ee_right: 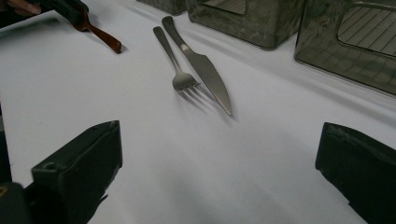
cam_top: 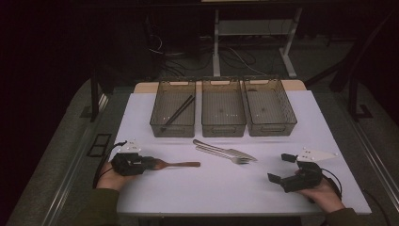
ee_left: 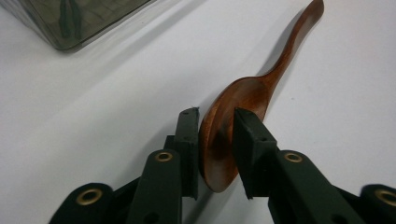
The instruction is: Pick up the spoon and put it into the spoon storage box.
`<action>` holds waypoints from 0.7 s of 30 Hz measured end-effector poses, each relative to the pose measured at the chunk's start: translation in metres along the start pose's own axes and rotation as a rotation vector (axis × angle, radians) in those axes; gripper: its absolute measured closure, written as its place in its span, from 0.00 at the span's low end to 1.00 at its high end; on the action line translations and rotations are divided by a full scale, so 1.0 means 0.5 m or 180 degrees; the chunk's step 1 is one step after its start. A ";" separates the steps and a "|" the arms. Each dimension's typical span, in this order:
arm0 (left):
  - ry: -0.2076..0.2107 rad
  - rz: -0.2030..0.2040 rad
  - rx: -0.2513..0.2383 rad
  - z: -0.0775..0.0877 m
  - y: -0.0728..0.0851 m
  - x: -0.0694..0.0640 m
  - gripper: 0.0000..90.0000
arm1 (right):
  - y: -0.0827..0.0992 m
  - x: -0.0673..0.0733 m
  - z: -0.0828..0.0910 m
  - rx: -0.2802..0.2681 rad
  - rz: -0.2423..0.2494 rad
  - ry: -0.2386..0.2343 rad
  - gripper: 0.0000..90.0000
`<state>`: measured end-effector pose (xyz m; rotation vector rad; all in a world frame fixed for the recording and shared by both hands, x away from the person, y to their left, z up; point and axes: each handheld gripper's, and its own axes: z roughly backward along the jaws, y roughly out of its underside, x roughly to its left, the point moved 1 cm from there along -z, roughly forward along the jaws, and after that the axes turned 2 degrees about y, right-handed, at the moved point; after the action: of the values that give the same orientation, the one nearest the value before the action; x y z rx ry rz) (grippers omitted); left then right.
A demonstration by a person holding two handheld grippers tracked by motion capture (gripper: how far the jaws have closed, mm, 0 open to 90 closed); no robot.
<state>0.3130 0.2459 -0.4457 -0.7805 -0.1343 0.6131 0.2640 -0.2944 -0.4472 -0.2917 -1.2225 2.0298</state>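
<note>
A brown wooden spoon (cam_top: 181,164) lies on the white table (cam_top: 211,193) at the front left, handle pointing right. My left gripper (cam_top: 151,163) is shut on its bowl. In the left gripper view the spoon's bowl (ee_left: 243,93) stands on edge between the two black pads (ee_left: 189,140), which press on both sides of it. My right gripper (cam_top: 278,167) rests at the front right, jaws wide open, with bare table between them (ee_right: 219,140). The spoon's handle (ee_right: 102,37) and the left gripper also appear at the top left of the right gripper view.
A metal fork (cam_top: 226,156) and knife (cam_top: 221,148) lie side by side at the table's middle. Three smoky clear bins stand in a row at the back: the left bin (cam_top: 172,129) holds dark chopsticks (cam_top: 179,113), beside the middle bin (cam_top: 223,129) and right bin (cam_top: 272,128).
</note>
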 end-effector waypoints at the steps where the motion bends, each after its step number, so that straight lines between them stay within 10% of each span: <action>1: 0.0014 -0.0002 -0.0007 0.001 0.000 0.000 0.81 | 0.000 0.000 0.000 0.0000 -0.0001 -0.0001 0.00; 21: 0.0150 0.0032 -0.0077 0.008 -0.007 -0.002 0.91 | 0.000 0.000 0.000 -0.0001 0.0003 -0.0006 0.00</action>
<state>0.3124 0.2458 -0.4406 -0.8189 -0.0947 0.6030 0.2640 -0.2942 -0.4471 -0.2906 -1.2241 2.0313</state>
